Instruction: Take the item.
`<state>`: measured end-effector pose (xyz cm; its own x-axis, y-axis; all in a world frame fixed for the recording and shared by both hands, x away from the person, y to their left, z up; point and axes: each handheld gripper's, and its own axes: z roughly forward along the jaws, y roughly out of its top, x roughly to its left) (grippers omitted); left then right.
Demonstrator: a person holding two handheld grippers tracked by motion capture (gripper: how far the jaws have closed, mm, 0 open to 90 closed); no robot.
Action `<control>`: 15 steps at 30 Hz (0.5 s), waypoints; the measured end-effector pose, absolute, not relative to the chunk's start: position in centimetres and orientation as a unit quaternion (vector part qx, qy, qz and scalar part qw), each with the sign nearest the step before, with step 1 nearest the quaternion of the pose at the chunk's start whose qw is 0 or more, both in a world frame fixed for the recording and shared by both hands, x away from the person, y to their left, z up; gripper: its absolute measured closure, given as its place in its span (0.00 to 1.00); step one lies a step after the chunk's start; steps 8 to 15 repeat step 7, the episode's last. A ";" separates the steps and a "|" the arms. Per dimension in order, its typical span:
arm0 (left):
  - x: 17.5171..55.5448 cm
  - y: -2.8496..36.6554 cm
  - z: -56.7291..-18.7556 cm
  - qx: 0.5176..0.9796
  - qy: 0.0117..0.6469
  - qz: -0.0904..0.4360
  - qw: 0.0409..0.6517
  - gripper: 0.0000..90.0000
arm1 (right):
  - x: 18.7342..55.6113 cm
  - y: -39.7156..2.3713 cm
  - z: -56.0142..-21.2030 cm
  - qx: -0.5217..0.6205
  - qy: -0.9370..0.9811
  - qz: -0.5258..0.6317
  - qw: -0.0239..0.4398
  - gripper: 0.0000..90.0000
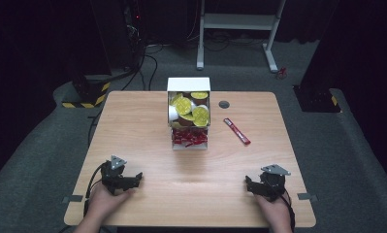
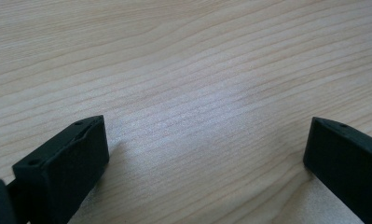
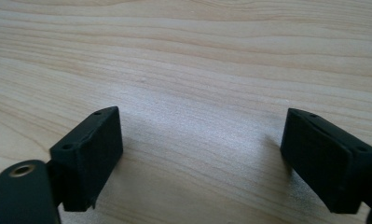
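Note:
A white two-level box [image 1: 188, 85] stands at the middle back of the wooden table [image 1: 133, 126]. Its upper part holds several yellow-lidded cups [image 1: 190, 108], and its lower tray holds red sachets [image 1: 189, 138]. One red sachet [image 1: 237, 131] lies loose on the table to the box's right. My left gripper [image 1: 138, 177] rests near the front left edge, held by a hand, its jaws wide apart over bare wood [image 2: 207, 135]. My right gripper [image 1: 248, 183] rests near the front right edge, also open over bare wood [image 3: 202, 135].
A round grey cable port [image 1: 224, 104] sits in the tabletop right of the box. Beyond the table stand a white desk frame [image 1: 239, 29] and a black post with yellow-black striped base [image 1: 87, 94]. Cables lie on the grey floor.

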<state>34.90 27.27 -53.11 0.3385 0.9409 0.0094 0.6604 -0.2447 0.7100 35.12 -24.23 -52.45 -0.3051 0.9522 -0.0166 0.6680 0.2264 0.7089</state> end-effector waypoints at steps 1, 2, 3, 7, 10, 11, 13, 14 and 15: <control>34.9 27.3 -53.1 0.756 0.529 0.225 0.312 0.00 | 35.1 -24.2 -52.4 0.539 0.749 0.306 0.233 0.16; 34.8 27.3 -53.1 0.757 0.529 0.224 0.312 0.00 | 35.1 -24.2 -52.5 0.539 0.750 0.306 0.233 0.15; 34.8 27.3 -53.1 0.756 0.529 0.224 0.313 0.00 | 35.1 -24.2 -52.5 0.539 0.749 0.306 0.233 0.15; 34.7 27.3 -53.1 0.756 0.529 0.224 0.313 0.01 | 35.3 -24.2 -52.5 0.536 0.752 0.305 0.234 0.14; 34.7 27.3 -53.1 0.756 0.529 0.224 0.313 0.01 | 35.3 -24.2 -52.5 0.536 0.752 0.305 0.234 0.14; 34.7 27.3 -53.1 0.756 0.529 0.224 0.313 0.01 | 35.3 -24.2 -52.5 0.536 0.752 0.305 0.234 0.14; 34.7 27.3 -53.1 0.756 0.529 0.224 0.313 0.01 | 35.3 -24.2 -52.5 0.536 0.752 0.305 0.234 0.14; 34.7 27.3 -53.1 0.756 0.529 0.224 0.313 0.01 | 35.3 -24.2 -52.5 0.536 0.752 0.305 0.234 0.14; 34.7 27.3 -53.1 0.756 0.529 0.224 0.313 0.01 | 35.3 -24.2 -52.5 0.536 0.752 0.305 0.234 0.14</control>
